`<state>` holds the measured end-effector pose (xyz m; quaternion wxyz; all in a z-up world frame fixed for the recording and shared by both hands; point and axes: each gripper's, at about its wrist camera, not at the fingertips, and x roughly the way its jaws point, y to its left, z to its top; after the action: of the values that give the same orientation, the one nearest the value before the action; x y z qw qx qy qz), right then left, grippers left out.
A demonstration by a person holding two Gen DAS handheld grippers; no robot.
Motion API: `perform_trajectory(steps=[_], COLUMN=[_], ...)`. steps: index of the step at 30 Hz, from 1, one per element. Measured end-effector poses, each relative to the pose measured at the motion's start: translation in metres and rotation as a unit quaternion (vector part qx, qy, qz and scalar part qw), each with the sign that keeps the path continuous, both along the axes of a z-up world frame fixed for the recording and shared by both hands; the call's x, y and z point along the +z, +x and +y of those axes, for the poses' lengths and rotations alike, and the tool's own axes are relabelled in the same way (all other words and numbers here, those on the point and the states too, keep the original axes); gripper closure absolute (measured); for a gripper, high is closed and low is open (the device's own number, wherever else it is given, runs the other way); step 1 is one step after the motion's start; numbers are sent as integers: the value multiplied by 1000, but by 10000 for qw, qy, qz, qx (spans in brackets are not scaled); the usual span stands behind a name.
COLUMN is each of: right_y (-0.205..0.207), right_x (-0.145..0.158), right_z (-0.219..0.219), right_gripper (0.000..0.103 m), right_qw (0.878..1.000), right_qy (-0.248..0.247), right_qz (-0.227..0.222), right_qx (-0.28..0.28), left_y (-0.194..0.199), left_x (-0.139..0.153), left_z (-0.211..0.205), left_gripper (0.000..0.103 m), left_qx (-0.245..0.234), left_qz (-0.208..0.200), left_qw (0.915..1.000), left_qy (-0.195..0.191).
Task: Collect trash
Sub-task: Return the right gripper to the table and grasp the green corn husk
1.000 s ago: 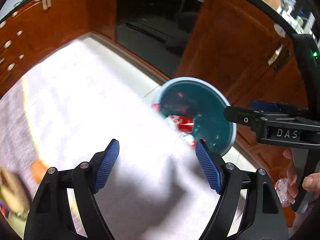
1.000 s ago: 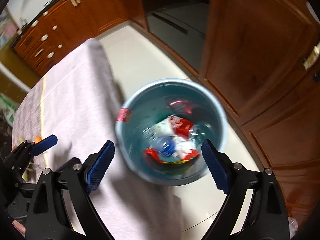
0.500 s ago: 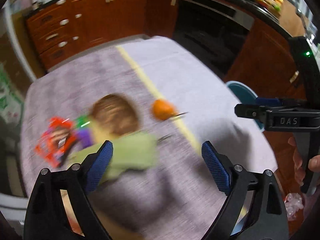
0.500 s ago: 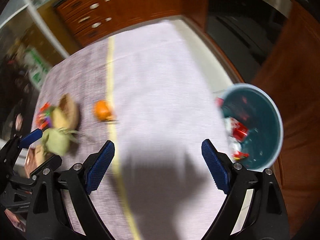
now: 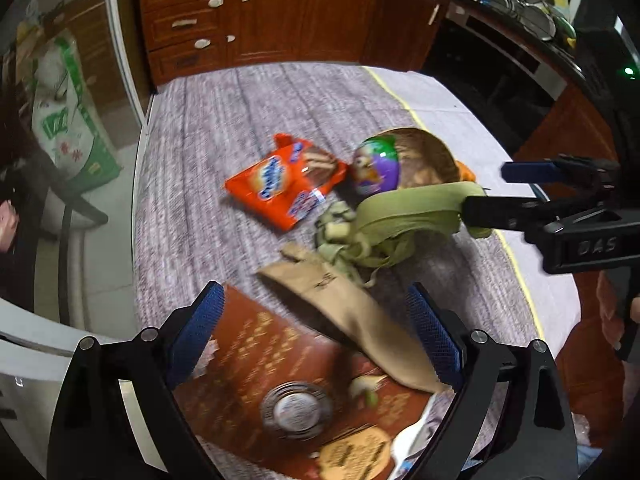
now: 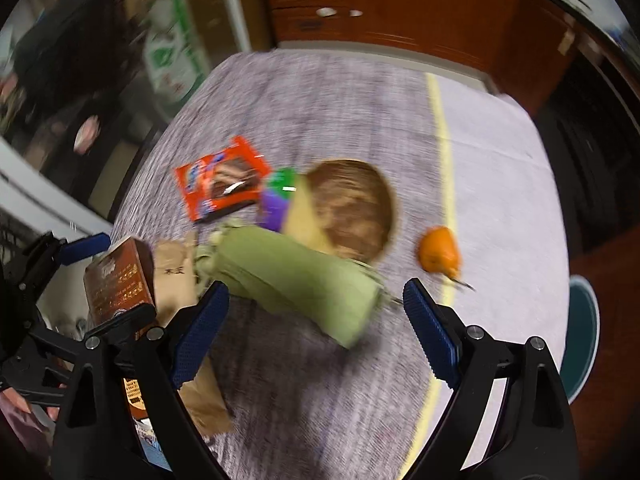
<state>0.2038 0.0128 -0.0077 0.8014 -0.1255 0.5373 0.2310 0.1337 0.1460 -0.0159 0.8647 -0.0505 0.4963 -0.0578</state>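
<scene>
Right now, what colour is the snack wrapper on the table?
Orange-red with blue lettering; the wrapper shows best in the left wrist view.

Your right gripper hangs over the table with its jaws wide apart and nothing between the pads. Just beyond them lies a green husk bundle, partly over a brown bowl. A red snack wrapper sits toward the table's far left edge, with something purple and green touching the bowl. An orange rests on the yellow stripe. By the near left edge stand a brown box and a paper bag. Your left gripper shows at the left. The teal bin peeks past the right edge.
</scene>
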Motion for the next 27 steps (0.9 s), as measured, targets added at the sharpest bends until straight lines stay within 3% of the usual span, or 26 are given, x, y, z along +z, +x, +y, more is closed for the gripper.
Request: perform_trajectory(steps=[6, 11, 12, 16, 17, 20, 27], right_y=[10, 14, 13, 13, 12, 8, 6], right_x=[-25, -43, -45, -44, -41, -32, 4], right_z=[42, 53, 55, 56, 54, 44, 8], right_gripper=[18, 20, 23, 68, 72, 81, 83], right_qw=[9967, 9933, 9927, 9933, 9939, 9953, 9981], right_qy=[-626, -861, -887, -741, -646, -445, 165], right_qz=[40, 196, 188, 276, 346, 436, 435], right_qx=[518, 742, 792, 843, 819, 747, 392], left_y=[3, 10, 13, 23, 25, 29, 38], left_x=[-8, -17, -19, -22, -22, -19, -13], left_z=[28, 39, 40, 40, 39, 32, 15], left_gripper=[11, 11, 11, 11, 11, 11, 11], left_qx=[37, 33, 37, 23, 7, -71, -225], left_qz=[18, 99, 118, 138, 134, 72, -6], left_qw=[10000, 9999, 9999, 9997, 9997, 9998, 9997], left_qy=[-76, -81, -98, -176, -183, -155, -75])
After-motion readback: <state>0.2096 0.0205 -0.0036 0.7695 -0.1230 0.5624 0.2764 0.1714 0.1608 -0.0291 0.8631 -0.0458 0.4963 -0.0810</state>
